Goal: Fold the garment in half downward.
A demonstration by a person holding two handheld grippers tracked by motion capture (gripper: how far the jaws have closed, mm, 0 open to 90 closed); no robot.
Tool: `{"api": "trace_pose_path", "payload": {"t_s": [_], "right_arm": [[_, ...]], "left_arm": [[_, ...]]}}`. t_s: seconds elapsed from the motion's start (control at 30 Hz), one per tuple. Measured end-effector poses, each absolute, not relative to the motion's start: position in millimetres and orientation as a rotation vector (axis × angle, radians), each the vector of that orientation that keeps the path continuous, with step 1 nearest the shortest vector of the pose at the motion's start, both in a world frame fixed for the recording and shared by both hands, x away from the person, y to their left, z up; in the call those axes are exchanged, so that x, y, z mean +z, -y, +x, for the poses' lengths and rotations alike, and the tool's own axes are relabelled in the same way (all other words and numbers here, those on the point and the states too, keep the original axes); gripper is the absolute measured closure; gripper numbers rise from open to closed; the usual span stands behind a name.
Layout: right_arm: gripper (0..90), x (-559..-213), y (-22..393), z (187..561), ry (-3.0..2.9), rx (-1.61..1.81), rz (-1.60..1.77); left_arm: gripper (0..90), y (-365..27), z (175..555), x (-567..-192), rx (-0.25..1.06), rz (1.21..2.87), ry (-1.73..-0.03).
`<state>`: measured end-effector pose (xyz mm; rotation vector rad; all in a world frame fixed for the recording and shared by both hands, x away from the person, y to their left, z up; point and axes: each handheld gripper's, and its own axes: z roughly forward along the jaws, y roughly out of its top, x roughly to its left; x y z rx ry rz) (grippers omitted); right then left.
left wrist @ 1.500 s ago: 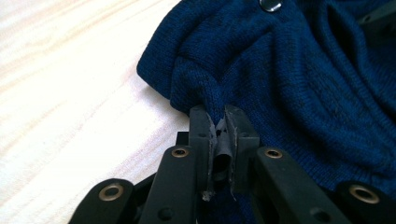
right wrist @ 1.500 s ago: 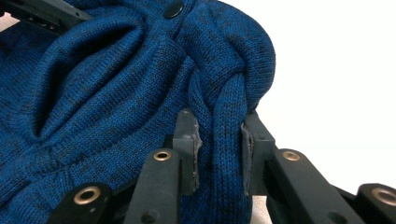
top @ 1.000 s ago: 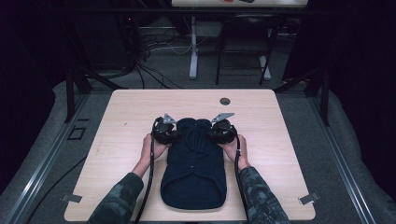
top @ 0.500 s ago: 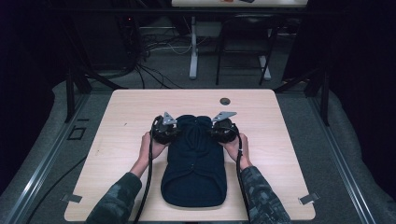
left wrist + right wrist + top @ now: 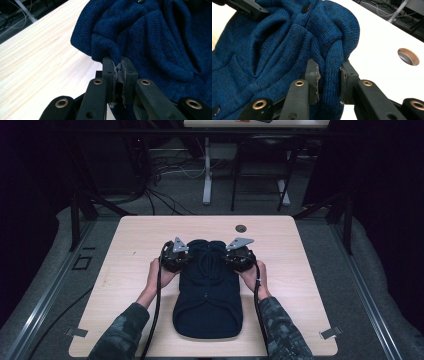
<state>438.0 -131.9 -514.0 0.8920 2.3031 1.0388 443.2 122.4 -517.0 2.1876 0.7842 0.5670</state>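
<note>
Pale wooden table [image 5: 125, 270] — round hole [image 5: 241, 228] near its far edge.

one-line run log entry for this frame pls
scene: blue knit sweater flat on table | left hand-held gripper: shut on sweater fold | right hand-held gripper: shut on sweater's thick rolled edge | hole in table beyond

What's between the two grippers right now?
The far end of the blue sweater, bunched up. The left gripper and right gripper each pinch a fold of it, seen in the high view.
</note>
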Motion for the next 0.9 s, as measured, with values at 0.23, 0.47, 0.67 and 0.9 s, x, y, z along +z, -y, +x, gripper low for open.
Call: {"api": "trace_pose_path", "payload": {"t_s": [0.23,0.47,0.67,0.9], "right_arm": [[72.7,-504,131,436,-2.265,1.055,0.844],[72.9,-488,132,431,-2.186,1.077,0.747],[72.9,-472,135,426,-2.104,1.114,0.701],[73.0,-482,138,406,-2.078,1.131,0.661]], "left_arm": [[84.5,-123,440,-504,0.622,2.174,-0.744],[84.6,-125,437,-485,0.692,2.137,-0.687],[84.6,-122,431,-463,0.769,2.105,-0.615],[84.7,-124,411,-470,0.743,2.084,-0.562]]}}
